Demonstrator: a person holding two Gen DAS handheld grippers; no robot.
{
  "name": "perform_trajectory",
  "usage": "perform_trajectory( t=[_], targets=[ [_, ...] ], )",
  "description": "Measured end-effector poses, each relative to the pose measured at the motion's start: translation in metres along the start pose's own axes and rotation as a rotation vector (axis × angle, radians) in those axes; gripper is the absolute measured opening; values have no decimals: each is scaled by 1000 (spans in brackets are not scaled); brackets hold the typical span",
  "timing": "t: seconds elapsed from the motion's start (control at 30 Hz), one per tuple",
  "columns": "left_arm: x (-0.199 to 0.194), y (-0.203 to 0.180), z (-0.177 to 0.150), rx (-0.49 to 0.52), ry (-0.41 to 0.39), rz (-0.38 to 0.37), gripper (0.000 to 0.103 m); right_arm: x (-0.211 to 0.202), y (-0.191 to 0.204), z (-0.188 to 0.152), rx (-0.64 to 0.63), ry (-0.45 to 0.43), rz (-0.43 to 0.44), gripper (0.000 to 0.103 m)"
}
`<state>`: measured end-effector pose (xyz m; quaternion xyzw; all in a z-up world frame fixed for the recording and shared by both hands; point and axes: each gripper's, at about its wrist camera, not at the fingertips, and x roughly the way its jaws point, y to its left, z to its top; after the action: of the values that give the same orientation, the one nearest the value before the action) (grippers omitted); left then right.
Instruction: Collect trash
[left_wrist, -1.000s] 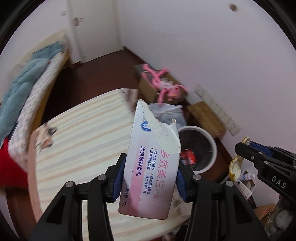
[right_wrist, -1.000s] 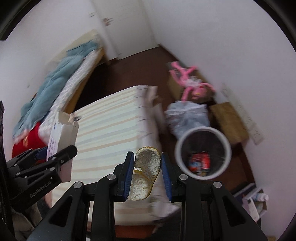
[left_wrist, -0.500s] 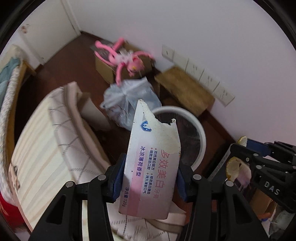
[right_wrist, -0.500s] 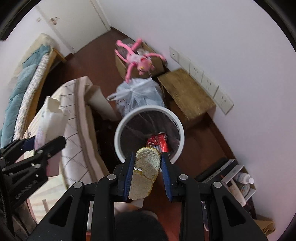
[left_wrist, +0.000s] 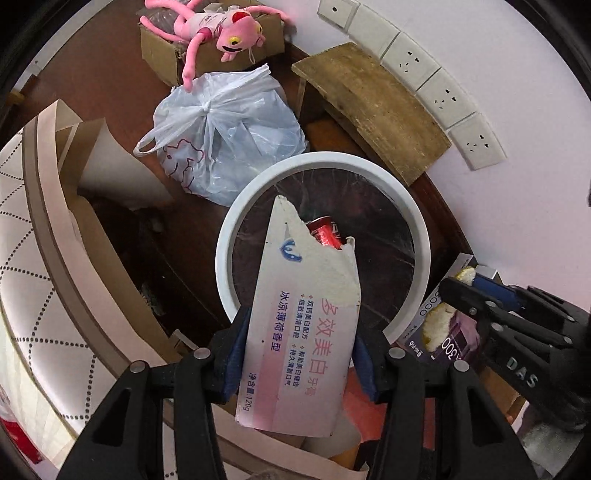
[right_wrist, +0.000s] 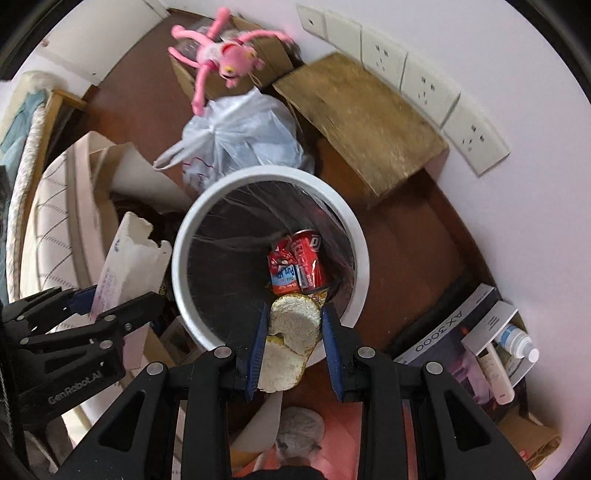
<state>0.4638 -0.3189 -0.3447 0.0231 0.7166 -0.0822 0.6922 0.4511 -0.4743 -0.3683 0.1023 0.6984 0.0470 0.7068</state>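
Left wrist view: the left gripper (left_wrist: 301, 354), clenched on the torn white toothpaste box (left_wrist: 301, 332), has swung from above the bed to over the near rim of the round white waste bin (left_wrist: 236, 236).

Right wrist view: the right gripper (right_wrist: 293, 341), gripping a pale curled fruit peel (right_wrist: 291, 332), now hangs at the bin's near rim above red cans (right_wrist: 308, 264); both drops look ready.

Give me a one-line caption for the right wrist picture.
Right gripper holds fruit peel over a white bin with red cans inside.
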Motion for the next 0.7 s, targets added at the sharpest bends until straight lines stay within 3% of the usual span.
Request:
perform_trajectory(
  t=[0.03, 0.1, 0.17, 0.3, 0.33, 0.37, 0.43, 0.57, 0.7],
  targets=[
    [1, 1, 2, -2, -1, 0, 52, 4, -2, 2, 8, 6, 0, 31],
    [-1, 2, 0, -11, -16, 8, 83, 13, -8, 5, 30, 24, 18, 31],
    [-1, 4, 0, -16, -29, 14, 95, 21, -12, 8, 45, 35, 33, 32],
    [-7, 7, -4, -17, -58, 47, 95, 27, -16, 7, 43, 46, 54, 35],
    [-8, 8, -5, -20, -65, 52, 95, 27, -17, 7, 43, 44, 54, 44],
    [-10, 9, -8, -23, -72, 59, 95, 25, -18, 5, 45, 39, 50, 61],
    [-13, 10, -11, -23, -89, 74, 95, 20, -18, 2, 42, 24, 33, 79],
    [-20, 13, -18, -37, -112, 91, 95, 8, -18, -4, 36, 7, -27, 103],
    [-36, 15, -30, -50, -152, 104, 96, -10, -17, -12, 32, -29, -89, 103]
  ],
)
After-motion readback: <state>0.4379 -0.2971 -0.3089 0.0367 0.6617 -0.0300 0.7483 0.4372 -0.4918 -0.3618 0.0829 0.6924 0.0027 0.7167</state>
